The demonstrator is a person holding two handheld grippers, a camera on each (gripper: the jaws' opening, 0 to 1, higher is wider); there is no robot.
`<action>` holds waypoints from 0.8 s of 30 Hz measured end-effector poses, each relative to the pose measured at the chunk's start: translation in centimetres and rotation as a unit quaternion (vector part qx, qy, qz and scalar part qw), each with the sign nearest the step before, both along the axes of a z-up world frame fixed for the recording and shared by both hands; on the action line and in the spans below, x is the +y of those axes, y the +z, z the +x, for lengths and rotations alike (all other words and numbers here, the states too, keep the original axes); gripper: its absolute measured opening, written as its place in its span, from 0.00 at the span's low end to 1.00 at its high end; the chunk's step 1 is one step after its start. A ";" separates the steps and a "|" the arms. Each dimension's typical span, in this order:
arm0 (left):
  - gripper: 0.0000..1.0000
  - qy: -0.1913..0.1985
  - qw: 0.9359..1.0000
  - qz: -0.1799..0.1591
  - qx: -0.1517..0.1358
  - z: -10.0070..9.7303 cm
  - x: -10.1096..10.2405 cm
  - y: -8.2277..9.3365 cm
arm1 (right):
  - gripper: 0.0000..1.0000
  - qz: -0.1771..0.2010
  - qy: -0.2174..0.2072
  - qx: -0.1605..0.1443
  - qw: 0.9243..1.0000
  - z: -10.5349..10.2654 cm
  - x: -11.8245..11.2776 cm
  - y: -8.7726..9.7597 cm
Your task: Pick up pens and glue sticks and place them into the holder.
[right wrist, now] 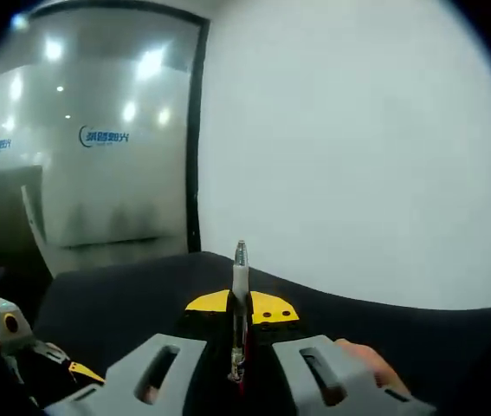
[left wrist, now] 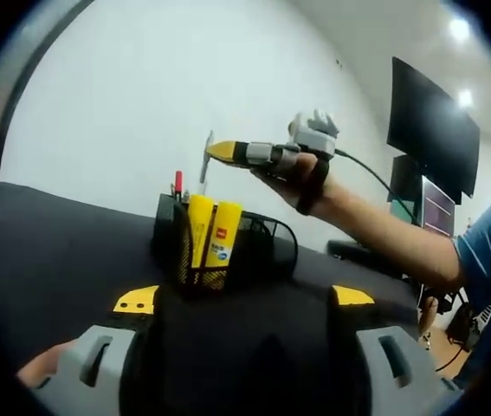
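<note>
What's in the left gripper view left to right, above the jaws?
Red pen → yellow glue sticks in the black mesh holder → right gripper with its pen → dark monitor.

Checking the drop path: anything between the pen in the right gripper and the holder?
Nothing visible. In the left gripper view the right gripper holds the pen in open air above the holder; two glue sticks and a red pen already stand inside.

Two glue sticks (left wrist: 209, 227), two pens (right wrist: 240, 312)
</note>
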State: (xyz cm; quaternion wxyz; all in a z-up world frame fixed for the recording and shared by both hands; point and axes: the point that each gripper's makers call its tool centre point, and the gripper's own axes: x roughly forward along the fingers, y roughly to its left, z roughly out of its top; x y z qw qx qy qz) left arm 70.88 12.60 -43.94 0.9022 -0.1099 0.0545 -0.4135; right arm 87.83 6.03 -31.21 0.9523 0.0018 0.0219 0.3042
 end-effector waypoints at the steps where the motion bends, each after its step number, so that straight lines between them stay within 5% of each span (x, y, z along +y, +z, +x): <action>1: 0.77 0.001 1.000 -0.001 0.000 0.0 0.0 0.0 | 0.04 0.001 0.001 0.002 1.000 0.0 0.0 -0.1; 24: 0.76 0.000 1.000 0.010 0.000 0.1 0.0 -0.2 | 0.04 -0.033 0.006 0.038 0.999 -0.5 0.0 -3.8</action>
